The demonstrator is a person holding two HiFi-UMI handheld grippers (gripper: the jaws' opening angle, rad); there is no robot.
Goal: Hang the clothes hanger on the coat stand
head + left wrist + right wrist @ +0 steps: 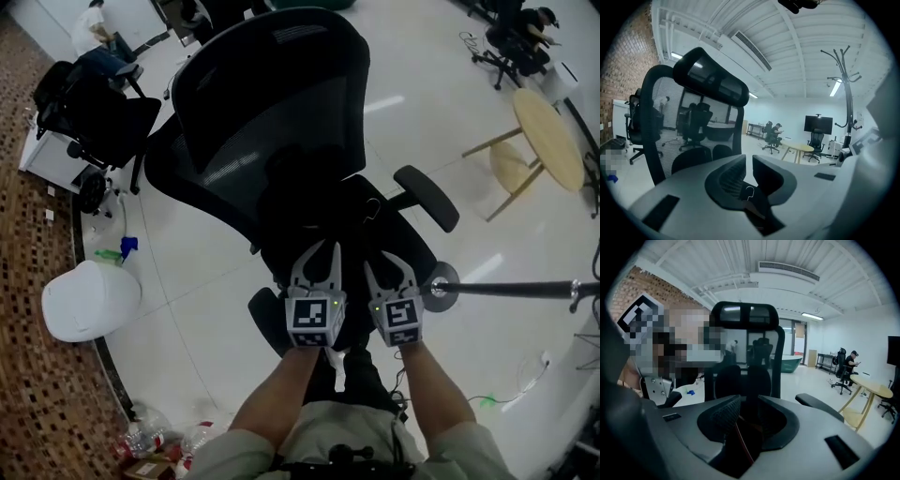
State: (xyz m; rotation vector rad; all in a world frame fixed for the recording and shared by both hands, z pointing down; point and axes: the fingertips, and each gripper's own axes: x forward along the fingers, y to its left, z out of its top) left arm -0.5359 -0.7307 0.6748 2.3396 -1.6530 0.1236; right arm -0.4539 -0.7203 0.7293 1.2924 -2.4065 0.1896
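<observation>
The clothes hanger (749, 192) lies over the seat of the black office chair (272, 103). Its hook shows through the narrow gap of the left gripper (323, 248) and a brown bar between the wider-parted jaws of the right gripper (386, 267), neither gripping it. The coat stand (847, 93) is well off to the right

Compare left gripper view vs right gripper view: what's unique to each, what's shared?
Left gripper view only: the coat stand, and a small wire hook low between the left tool jaws.
Right gripper view only: an armrest, a marker cube, and a reddish strip between the right tool jaws.
Both: the chair back, the round table and a seated person far off.
</observation>
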